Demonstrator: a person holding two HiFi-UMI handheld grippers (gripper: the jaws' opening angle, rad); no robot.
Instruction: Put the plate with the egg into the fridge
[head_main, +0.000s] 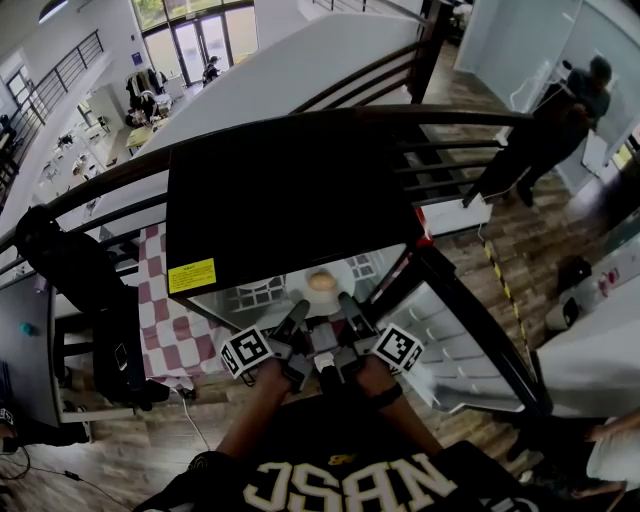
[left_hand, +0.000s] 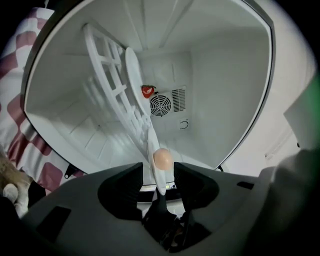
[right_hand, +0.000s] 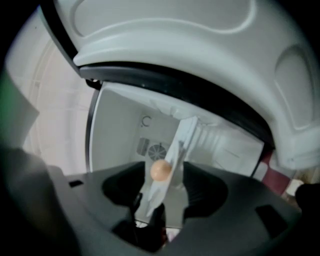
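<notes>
Item: white plate (left_hand: 152, 145) carrying one egg (left_hand: 162, 160), seen edge-on and held at the open front of the black fridge (head_main: 290, 190), before its white interior. Left gripper (left_hand: 157, 169): jaws clamped on the plate's near rim. Right gripper (right_hand: 163, 169): jaws clamped on the same plate, beside the egg. Fridge door (head_main: 450, 330): swung open on the right. Interior held a white slatted shelf (left_hand: 107, 75), a round fan vent (left_hand: 160, 105) and a small red part (left_hand: 147, 91) on the back wall. Checkered cloth (head_main: 160, 320): left of the fridge.

Checkered cloth (head_main: 160, 325) — fridge (head_main: 290, 190) atop
</notes>
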